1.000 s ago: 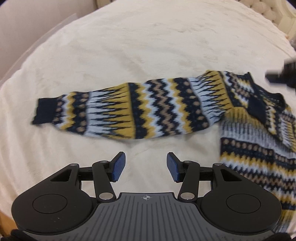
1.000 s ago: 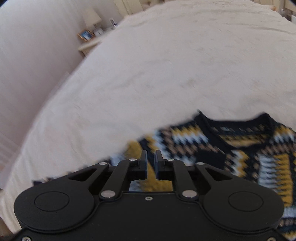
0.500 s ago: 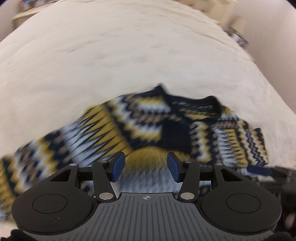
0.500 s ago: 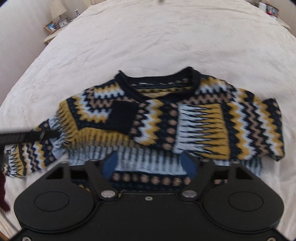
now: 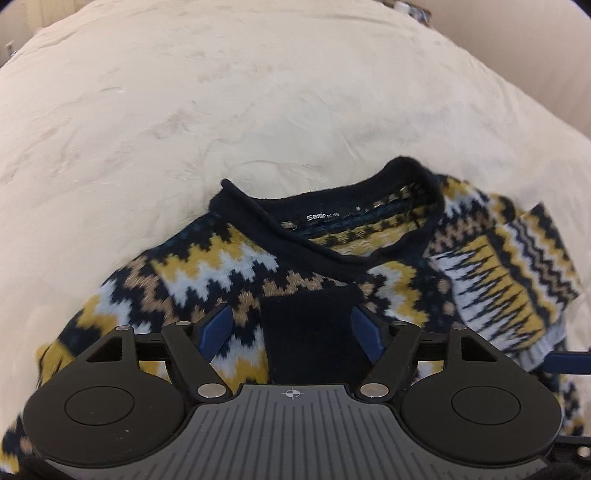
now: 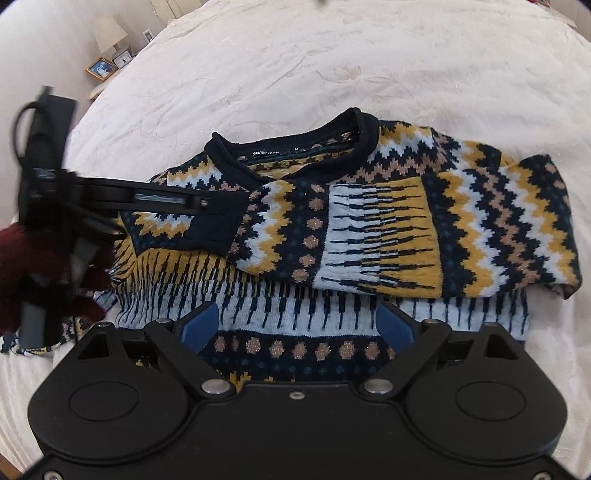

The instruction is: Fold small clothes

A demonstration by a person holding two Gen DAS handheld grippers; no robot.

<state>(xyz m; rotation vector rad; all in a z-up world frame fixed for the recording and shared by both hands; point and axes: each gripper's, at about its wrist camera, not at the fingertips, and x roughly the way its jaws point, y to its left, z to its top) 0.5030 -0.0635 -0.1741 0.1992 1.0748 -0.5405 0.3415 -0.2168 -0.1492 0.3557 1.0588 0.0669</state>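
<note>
Bed (image 6: 295, 55): cream/white textured cover, fills most of both views; faint swirl pattern, light creases.

Wall (image 6: 22, 55): pale, far left in right wrist view; also seen top right in left wrist view.

Nightstand (image 6: 98, 88): beside bed, far left. On it: lamp (image 6: 110, 31) w/ pale shade, framed photo (image 6: 100, 69), small clock-like item (image 6: 123, 57) (too small to tell).

Sweater (image 6: 369, 229): navy/mustard/pale-blue/tan zigzag knit, lying flat on bed approx centre, collar (image 6: 295, 147) pointing away from camera. Both sleeves folded in across chest; navy cuff (image 6: 214, 225) sits mid-chest. Neck label (image 5: 322, 216) white text on navy.

Left gripper (image 5: 291, 328): jaws spread wide, blue pads (image 5: 216, 326) either side of navy cuff, hovering just above; contact w/ knit cannot tell. In right wrist view comes in from left, held by hand in dark-red glove (image 6: 14, 266).

Right gripper (image 6: 297, 326): jaws spread wide, nothing between, over sweater lower body.
</note>
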